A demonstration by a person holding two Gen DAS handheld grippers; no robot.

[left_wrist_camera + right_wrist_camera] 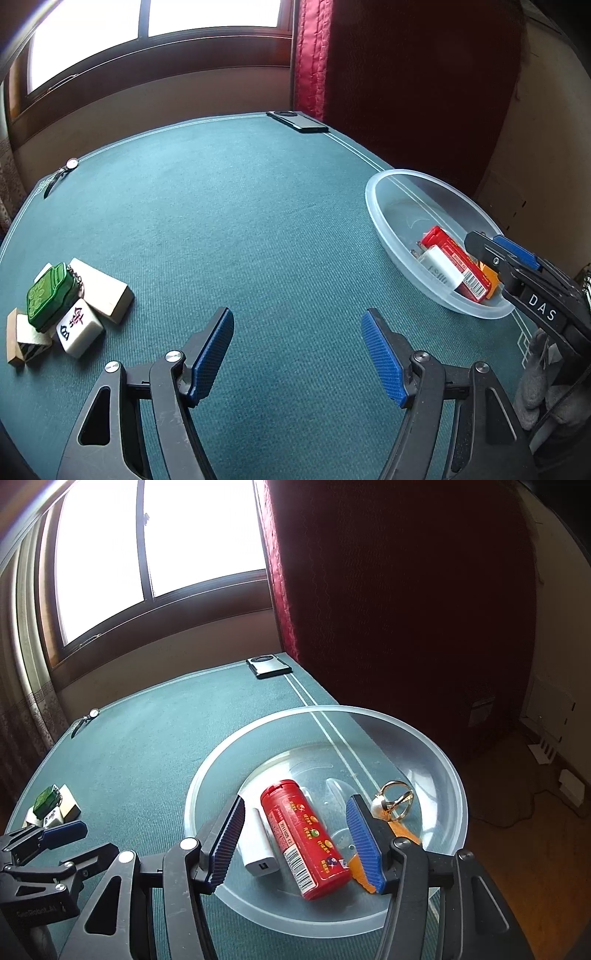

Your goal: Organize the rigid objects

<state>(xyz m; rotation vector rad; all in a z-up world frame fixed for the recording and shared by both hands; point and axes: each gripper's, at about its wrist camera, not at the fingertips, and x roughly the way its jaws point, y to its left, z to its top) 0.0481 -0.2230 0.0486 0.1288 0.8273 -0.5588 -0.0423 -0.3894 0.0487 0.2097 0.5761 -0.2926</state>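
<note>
A clear plastic bowl (436, 760) (384, 210) stands at the table's right edge. In it lie a red canister (306, 834) (461, 258), a white charger (256, 845) (441, 267), an orange piece (360, 867) and a gold ring clip (397, 799). My right gripper (299, 840) hangs open over the bowl, its blue pads either side of the canister and not touching it. My left gripper (297, 356) is open above bare green felt. At the left a pile holds a green keychain case (51, 295), a mahjong tile (79, 326) and wooden blocks (105, 291).
A black phone (297, 121) (269, 665) lies at the far table edge, and a wristwatch (61, 173) (85, 720) sits at the far left edge. A red curtain (388, 74) hangs behind the table. The table's right edge drops to the floor beside the bowl.
</note>
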